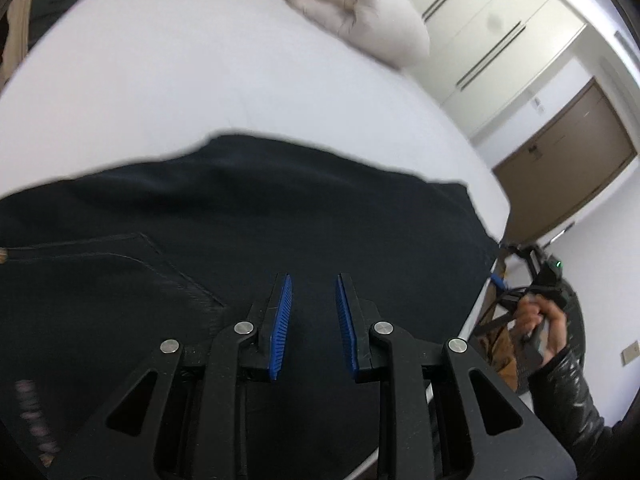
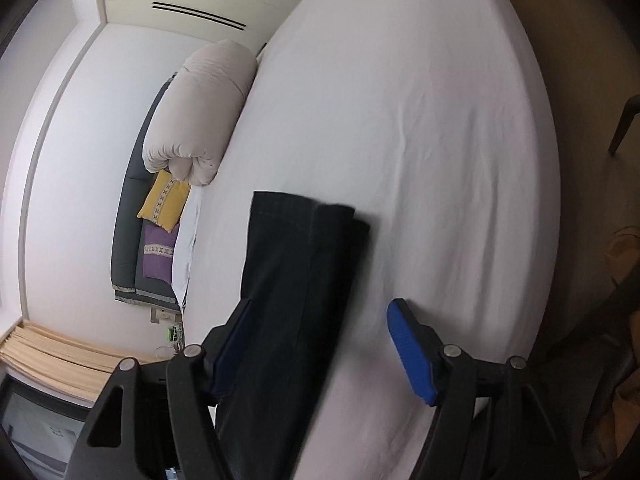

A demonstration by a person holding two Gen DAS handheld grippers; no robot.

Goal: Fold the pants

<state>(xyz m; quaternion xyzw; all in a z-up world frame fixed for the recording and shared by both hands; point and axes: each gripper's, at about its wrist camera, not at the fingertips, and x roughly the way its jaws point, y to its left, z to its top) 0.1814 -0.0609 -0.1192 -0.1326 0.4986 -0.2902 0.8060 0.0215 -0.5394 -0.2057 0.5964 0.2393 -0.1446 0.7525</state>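
Dark denim pants [image 2: 296, 280] lie flat near the smooth white bed's [image 2: 440, 120] edge. The left gripper [image 1: 313, 320], ribbed blue pads narrowly apart, holds nothing; the right gripper [image 2: 320, 344] gapes wide, empty.

Black gripper [image 1: 313, 284], blue ribbed pads [image 1: 282, 320], glossy black sleeve [image 1: 568, 392]

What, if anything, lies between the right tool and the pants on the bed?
Nothing visible. The right tool is open directly over the dark pants, which lie on the white sheet. The rolled duvet and the cushions are off to the side.
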